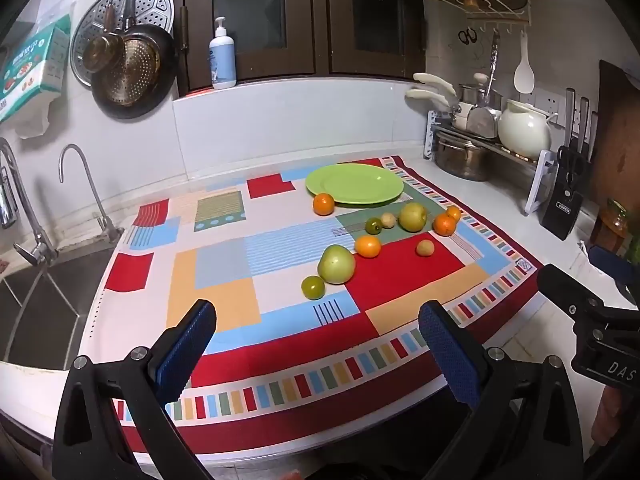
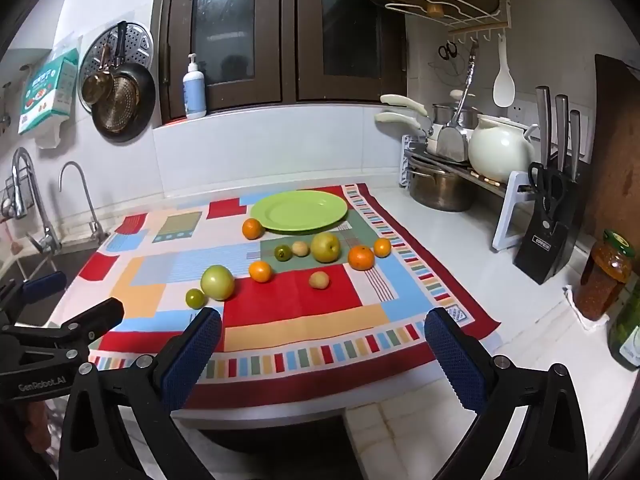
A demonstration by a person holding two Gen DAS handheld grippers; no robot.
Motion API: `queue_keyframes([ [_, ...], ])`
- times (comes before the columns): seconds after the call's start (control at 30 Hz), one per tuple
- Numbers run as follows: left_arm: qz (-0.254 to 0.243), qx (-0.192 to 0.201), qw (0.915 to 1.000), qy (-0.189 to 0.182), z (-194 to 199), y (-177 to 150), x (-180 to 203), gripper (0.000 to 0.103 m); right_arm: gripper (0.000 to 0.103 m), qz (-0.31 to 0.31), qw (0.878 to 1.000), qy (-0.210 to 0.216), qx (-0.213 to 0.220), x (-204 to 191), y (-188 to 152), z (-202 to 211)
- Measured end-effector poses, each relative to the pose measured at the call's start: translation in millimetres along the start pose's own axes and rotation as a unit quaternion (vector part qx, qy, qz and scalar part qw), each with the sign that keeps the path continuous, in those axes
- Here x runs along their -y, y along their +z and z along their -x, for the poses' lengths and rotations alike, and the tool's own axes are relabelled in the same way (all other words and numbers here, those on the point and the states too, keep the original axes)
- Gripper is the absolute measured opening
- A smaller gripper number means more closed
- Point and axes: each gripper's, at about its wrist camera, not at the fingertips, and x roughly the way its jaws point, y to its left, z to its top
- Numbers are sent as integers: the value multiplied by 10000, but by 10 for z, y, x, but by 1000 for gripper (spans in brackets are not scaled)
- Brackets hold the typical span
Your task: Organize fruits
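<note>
An empty green plate point(image 1: 354, 183) point(image 2: 299, 210) sits at the back of a colourful patterned cloth point(image 1: 224, 272) point(image 2: 296, 312). Several fruits lie loose in front of it: oranges such as one beside the plate point(image 1: 323, 204) point(image 2: 252, 228), a large green apple point(image 1: 336, 264) point(image 2: 217, 282), a yellow-green apple point(image 1: 413, 216) point(image 2: 325, 247), small green fruits point(image 1: 313, 287) point(image 2: 195, 298) and small pale fruits point(image 1: 425, 247) point(image 2: 319, 280). My left gripper point(image 1: 318, 344) is open and empty above the cloth's front edge. My right gripper point(image 2: 322, 344) is open and empty, to the right of the left one.
A sink point(image 1: 36, 304) with taps point(image 1: 84, 184) lies left of the cloth. A dish rack with pots point(image 2: 460, 168), a white teapot point(image 2: 500, 154) and a knife block point(image 2: 548, 236) stand at the right. A jar point(image 2: 608, 276) and a bottle point(image 2: 628, 332) stand at the right edge.
</note>
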Motion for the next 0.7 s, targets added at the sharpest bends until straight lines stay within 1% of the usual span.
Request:
queue_keyframes([
  [0.23, 26, 31, 10000, -23, 10, 0, 17, 103, 102, 22, 10000, -4, -1, 27, 14, 11],
  [0.27, 29, 64, 10000, -6, 86, 58, 13, 103, 102, -1, 10000, -3, 41, 2, -15, 28],
  [0.33, 60, 68, 10000, 4, 104, 72, 21, 103, 102, -8, 10000, 15, 42, 4, -12, 58],
  [0.7, 82, 131, 9998, -92, 89, 66, -1, 103, 102, -5, 10000, 33, 34, 2, 9, 53],
])
